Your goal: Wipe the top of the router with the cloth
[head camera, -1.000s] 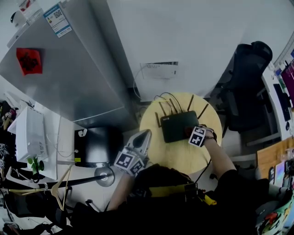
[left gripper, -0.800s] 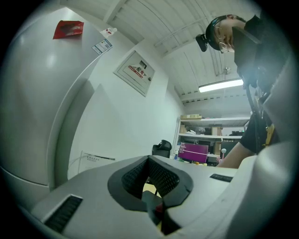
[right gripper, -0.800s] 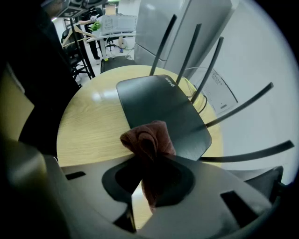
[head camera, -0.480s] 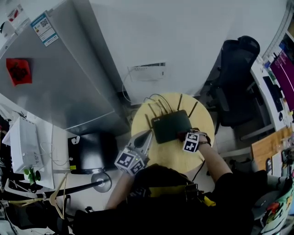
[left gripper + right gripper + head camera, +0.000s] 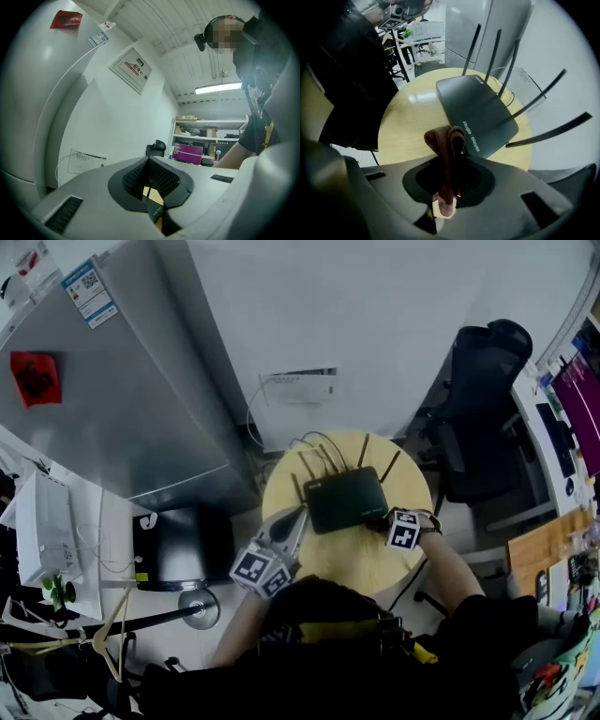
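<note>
Yellow wood makes the round table [image 5: 361, 563]. The black router [image 5: 345, 500] lies flat on the middle of it, and its thin sticks [image 5: 494, 54] point up on the far side, by the white wall [image 5: 375, 315]. The right claw [image 5: 382, 519] is at the router's near right corner. It is squeezed tight on a brown-red cloth [image 5: 445, 140]. The cloth is folded and pokes out past the claw tips in a soft lump. The lump sits right at the router's near edge, by the white letters, but I cannot tell if it touches the top. The left claw [image 5: 292, 521] is at the left side of the table, just beside the router and not touching it. Its two sides are pressed together and it has nothing in it. A big grey fridge [image 5: 122, 399] stands to the left. A black chair [image 5: 487, 409] stands to the right of the table.
</note>
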`<action>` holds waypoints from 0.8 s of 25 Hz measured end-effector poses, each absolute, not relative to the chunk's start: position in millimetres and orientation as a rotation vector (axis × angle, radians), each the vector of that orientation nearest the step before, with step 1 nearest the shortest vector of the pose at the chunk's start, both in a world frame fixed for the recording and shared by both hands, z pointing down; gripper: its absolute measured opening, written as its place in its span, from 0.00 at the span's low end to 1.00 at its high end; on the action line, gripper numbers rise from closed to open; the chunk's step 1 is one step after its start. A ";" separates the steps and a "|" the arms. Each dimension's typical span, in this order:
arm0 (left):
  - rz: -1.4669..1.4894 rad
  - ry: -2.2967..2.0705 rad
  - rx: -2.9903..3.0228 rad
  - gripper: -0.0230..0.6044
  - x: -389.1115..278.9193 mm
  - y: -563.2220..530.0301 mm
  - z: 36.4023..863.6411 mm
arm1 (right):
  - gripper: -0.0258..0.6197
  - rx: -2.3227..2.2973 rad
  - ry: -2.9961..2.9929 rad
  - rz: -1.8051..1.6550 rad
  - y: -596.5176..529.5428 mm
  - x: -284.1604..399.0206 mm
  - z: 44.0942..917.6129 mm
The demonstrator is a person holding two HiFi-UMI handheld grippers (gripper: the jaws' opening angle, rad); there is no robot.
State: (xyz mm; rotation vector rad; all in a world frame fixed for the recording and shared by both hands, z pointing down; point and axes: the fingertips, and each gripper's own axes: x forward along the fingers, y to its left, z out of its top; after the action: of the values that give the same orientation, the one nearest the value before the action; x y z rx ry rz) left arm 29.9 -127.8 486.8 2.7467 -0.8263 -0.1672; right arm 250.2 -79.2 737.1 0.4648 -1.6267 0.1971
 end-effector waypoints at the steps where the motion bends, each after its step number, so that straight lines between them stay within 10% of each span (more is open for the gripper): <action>1: -0.166 -0.828 2.746 0.03 31.4 -127.5 487.3 | 0.13 0.482 -1.628 0.198 -84.6 254.2 733.3; 20: -0.098 -0.913 2.799 0.03 56.4 -129.8 482.2 | 0.13 0.894 -1.550 0.753 -150.1 341.1 764.9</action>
State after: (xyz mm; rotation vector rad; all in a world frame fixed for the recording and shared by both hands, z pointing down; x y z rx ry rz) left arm 56.4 -129.8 482.2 2.7990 -0.9126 -0.0983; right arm 341.1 -150.1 764.9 0.8942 -1.5502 0.7527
